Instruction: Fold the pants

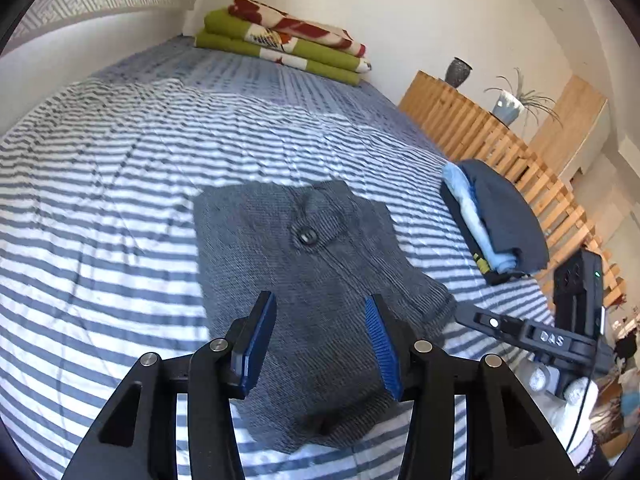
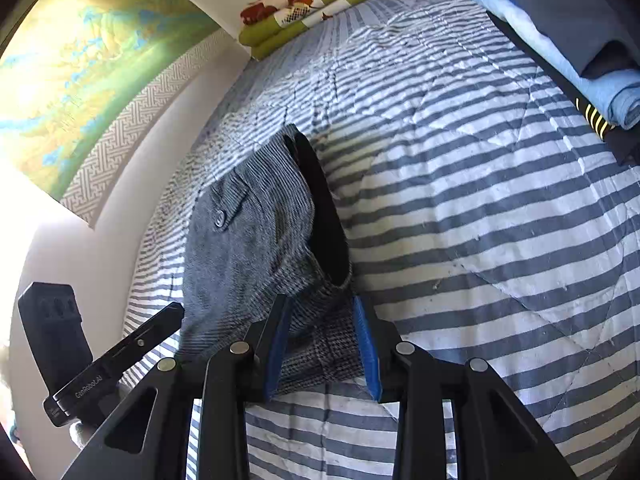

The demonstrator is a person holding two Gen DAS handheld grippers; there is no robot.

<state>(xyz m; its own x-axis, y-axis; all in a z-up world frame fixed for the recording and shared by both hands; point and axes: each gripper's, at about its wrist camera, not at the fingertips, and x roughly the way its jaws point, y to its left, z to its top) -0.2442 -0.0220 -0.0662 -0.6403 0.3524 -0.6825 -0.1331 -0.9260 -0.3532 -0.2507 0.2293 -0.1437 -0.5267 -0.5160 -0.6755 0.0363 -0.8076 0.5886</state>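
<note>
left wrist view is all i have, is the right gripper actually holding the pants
Observer: Yes. In the right wrist view the right gripper is shut on a bunch of the pants at their near edge.
Operator: which part of them
Observer: Right by the waist opening; its black lining shows just beyond the fingers.
Operator: whats that green on the wall
Observer: A picture in green, yellow and blue, hanging beside the bed.
</note>
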